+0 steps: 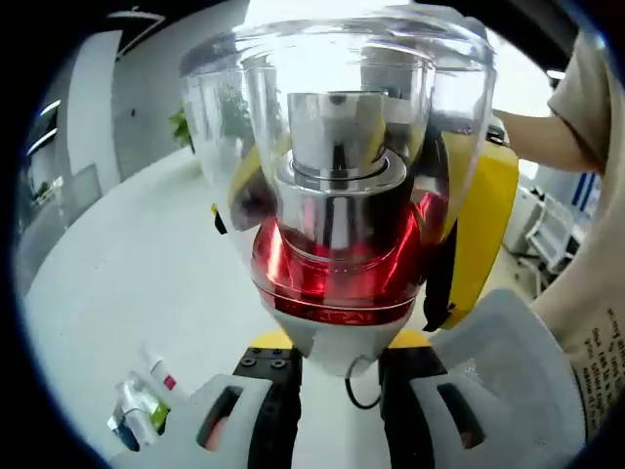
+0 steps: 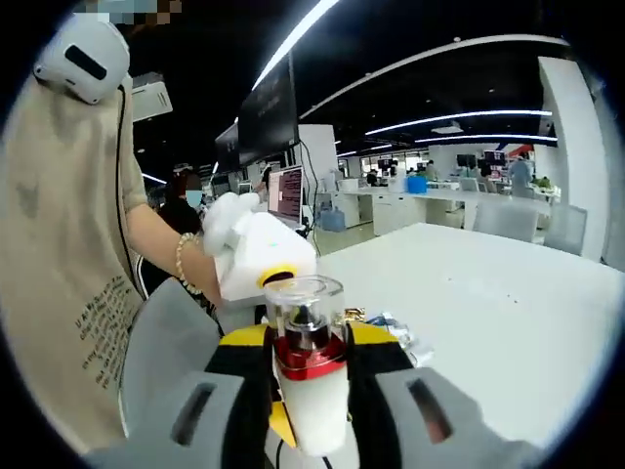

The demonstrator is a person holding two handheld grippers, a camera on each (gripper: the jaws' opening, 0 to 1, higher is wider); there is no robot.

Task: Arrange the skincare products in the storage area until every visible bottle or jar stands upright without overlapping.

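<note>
I work in an open-plan office: long white desks (image 2: 508, 293), monitors (image 2: 284, 193), rows of ceiling strip lights (image 2: 459, 132), and seated colleagues (image 2: 518, 171) behind.

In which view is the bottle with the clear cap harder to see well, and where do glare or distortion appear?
Left gripper view: the bottle is very close, its clear cap stretched by the fisheye lens, with bright backlight washing out the top and highlights on the red band. Right gripper view: the same bottle looks smaller and sharper; ceiling light strips glare, and the white table is evenly lit.
</note>
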